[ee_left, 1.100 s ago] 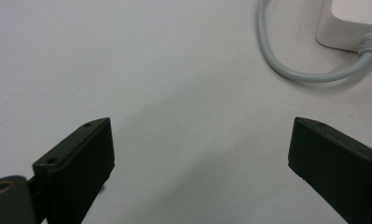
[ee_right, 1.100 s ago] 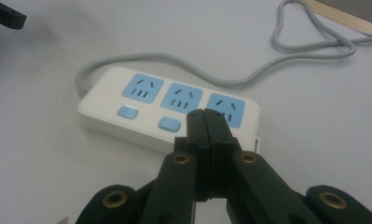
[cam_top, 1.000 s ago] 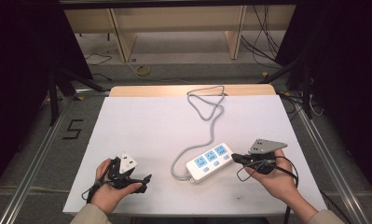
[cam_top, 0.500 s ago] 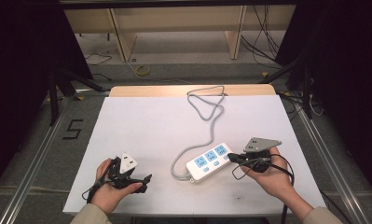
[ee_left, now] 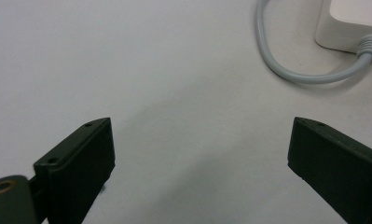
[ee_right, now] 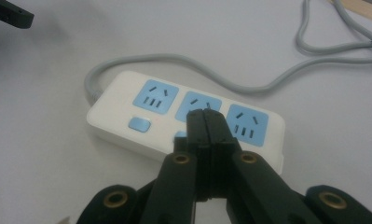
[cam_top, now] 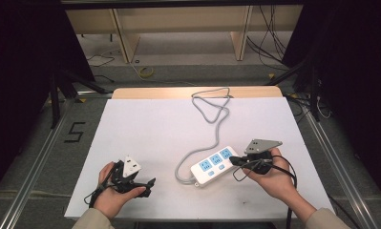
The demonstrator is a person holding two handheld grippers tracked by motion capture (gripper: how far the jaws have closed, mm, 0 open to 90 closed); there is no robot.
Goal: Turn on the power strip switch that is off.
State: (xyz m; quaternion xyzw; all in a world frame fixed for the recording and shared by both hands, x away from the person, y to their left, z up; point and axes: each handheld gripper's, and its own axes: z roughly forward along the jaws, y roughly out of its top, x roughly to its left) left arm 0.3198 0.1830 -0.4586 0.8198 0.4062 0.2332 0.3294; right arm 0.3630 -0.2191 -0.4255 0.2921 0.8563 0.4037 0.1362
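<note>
A white power strip (cam_top: 214, 166) with three blue sockets lies near the front of the white table (cam_top: 154, 124). Its grey cable (cam_top: 212, 112) curls round its left end and loops away to the far edge. My right gripper (cam_top: 233, 160) is shut, with its tips touching or just over the strip's right end. In the right gripper view the two jaws (ee_right: 205, 115) are pressed together with nothing between them, over the middle socket of the strip (ee_right: 151, 119). My left gripper (cam_top: 147, 185) rests at the front left. Its jaws (ee_left: 200, 154) stand wide open over bare table.
The strip's corner (ee_left: 351, 23) and a bend of its cable (ee_left: 286, 70) lie beyond the left jaws. A wooden strip (cam_top: 178, 91) edges the table's far side, with shelves behind. A "5" mark (cam_top: 75, 132) is on the floor at left. Black cables trail from both grippers.
My right gripper has edged a little to the left, onto the strip's right end, still shut. The left gripper has stayed where it was.
</note>
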